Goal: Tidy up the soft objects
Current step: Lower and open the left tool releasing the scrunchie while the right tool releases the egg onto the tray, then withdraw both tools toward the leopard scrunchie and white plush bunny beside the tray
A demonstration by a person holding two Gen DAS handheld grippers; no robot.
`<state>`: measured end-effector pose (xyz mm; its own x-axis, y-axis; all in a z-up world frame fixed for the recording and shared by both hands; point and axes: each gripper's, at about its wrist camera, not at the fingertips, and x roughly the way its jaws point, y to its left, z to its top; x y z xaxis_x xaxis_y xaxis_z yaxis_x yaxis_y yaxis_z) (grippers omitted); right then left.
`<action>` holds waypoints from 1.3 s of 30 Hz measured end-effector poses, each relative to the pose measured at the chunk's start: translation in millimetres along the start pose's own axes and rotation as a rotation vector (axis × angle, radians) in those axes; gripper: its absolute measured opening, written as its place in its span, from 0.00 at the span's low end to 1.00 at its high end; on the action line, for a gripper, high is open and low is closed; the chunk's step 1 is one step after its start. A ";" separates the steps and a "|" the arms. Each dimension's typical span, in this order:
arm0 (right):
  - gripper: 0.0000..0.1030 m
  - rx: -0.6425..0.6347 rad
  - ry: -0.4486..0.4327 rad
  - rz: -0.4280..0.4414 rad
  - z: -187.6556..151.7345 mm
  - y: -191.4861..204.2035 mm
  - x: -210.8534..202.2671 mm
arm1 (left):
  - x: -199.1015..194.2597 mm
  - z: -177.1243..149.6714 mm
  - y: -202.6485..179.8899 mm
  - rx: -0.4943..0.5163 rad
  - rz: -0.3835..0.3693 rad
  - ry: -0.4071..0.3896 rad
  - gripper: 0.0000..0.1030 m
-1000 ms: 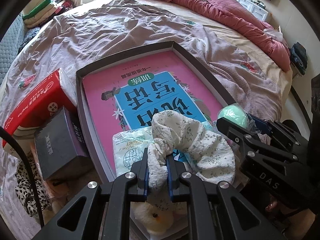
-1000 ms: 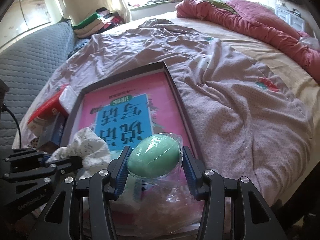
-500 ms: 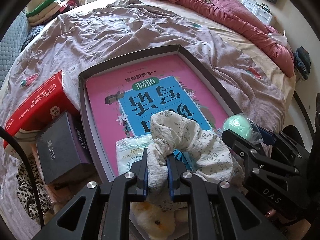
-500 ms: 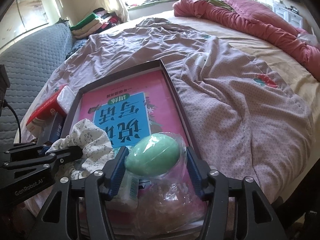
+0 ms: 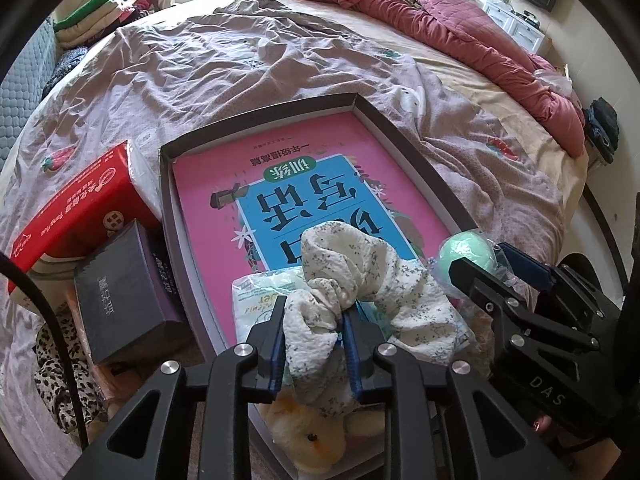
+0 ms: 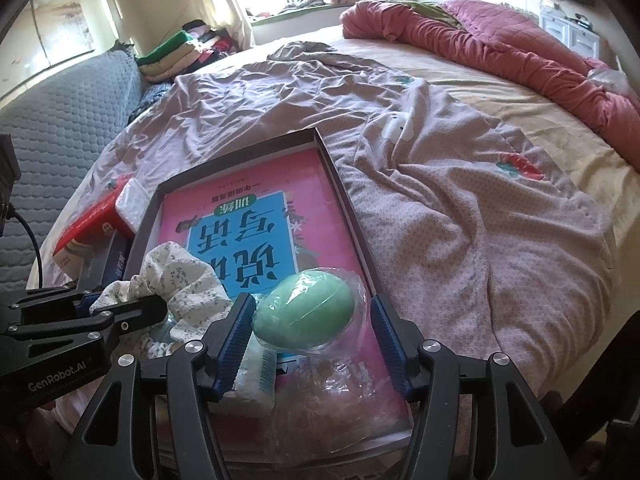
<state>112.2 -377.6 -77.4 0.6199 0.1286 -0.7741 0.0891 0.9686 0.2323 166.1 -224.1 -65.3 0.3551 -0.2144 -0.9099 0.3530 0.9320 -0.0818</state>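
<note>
Bedroom setting: a wide bed under a creased mauve sheet [image 5: 256,80] with strawberry prints, a quilted rose comforter [image 6: 500,40] bunched along the upper right of my right wrist view. At centre frame lies a shallow dark rectangular tray [image 5: 416,156] with thin upright walls, and flat inside it a glossy pink book [image 5: 304,184] with a blue panel.

My left gripper [image 5: 316,344] has its jaws narrow, pinched on a puckered cream scrunchie [image 5: 360,280] of crinkled floral cloth; the loop stands over the tray's near end, at lower centre of the left wrist view. Beneath it are a crinkled white packet [image 5: 256,300] and, at the bottom edge, a fuzzy yellow plush toy [image 5: 308,440].

My right gripper [image 6: 312,344] has its jaws fairly wide, blue ribbed pads on either side of a smooth green egg-shaped sponge [image 6: 304,312] in clear plastic film. One pad meets the wrapped sponge; whether the other touches the film I cannot tell.

Left of the tray, touching its wall: a red tissue pack [image 5: 80,208] and a matte dark box [image 5: 120,288], with leopard-print fabric [image 5: 56,376] at lower left.
</note>
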 end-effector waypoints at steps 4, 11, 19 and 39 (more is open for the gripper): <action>0.72 -0.004 -0.011 0.003 0.9 2.4 -4.9 | -3.1 -0.9 3.0 -0.012 -0.003 -0.003 0.32; 0.72 -0.007 -0.024 0.007 2.2 3.7 -13.1 | -10.9 -1.7 8.0 -0.029 -0.007 -0.018 0.45; 0.72 0.008 -0.042 0.017 2.1 2.4 -30.0 | -27.0 -4.5 11.5 -0.028 -0.003 -0.051 0.54; 0.73 -0.085 -0.097 0.033 3.5 49.0 -71.8 | -89.5 -37.0 37.4 -0.079 0.067 -0.145 0.71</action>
<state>74.8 -340.1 -8.4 0.6946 0.1438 -0.7048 0.0033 0.9792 0.2031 115.5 -159.3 -1.9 0.4989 -0.1859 -0.8465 0.2572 0.9645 -0.0602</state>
